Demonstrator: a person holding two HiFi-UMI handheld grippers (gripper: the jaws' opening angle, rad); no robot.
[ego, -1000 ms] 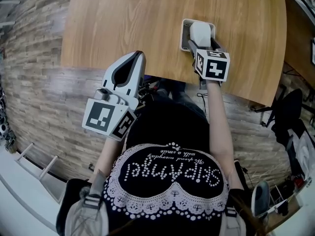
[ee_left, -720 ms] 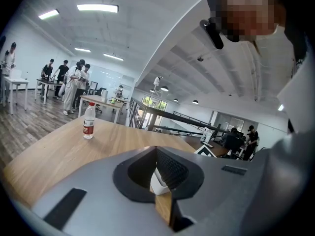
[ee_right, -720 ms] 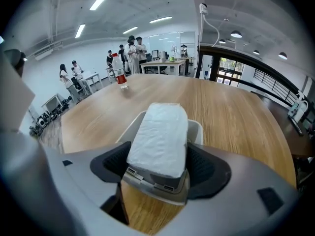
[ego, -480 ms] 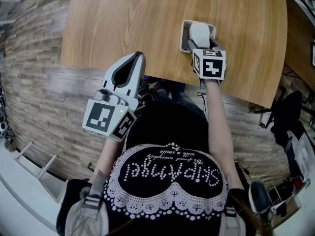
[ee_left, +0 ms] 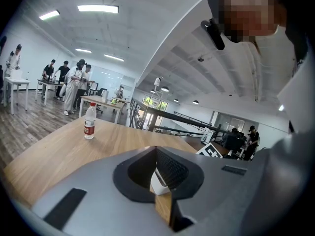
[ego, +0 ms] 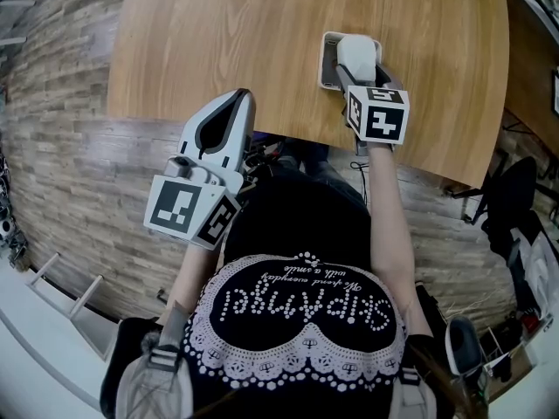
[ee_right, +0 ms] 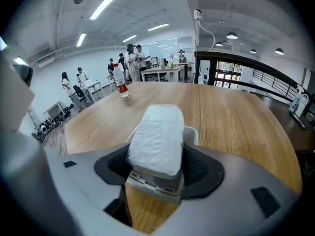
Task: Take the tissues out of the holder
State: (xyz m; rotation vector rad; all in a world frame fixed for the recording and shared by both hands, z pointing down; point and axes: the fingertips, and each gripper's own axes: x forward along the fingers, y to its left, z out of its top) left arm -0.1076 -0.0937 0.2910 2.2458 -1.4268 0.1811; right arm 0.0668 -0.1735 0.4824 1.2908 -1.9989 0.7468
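Right gripper view: tissues [ee_right: 157,134] between the closing right claw [ee_right: 157,164] mostly hide holder [ee_right: 157,187].

light: bright, even — ceiling strips [ee_left: 97,8] | shadows: soft | edges: fisheye-bent, dark corners | focus: mostly sharp

One tissue pack [ee_right: 157,132], one holder [ee_right: 157,187], one water bottle [ee_left: 89,121]. One wooden table [ego: 218,33] close by. People [ee_right: 130,58] behind: at least five, the rest too small to count.

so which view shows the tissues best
Right gripper view: the tissue pack fills the centre; the right gripper has just been closing its jaws round it. Head view shows only its top; left gripper view, an unclear white sliver.
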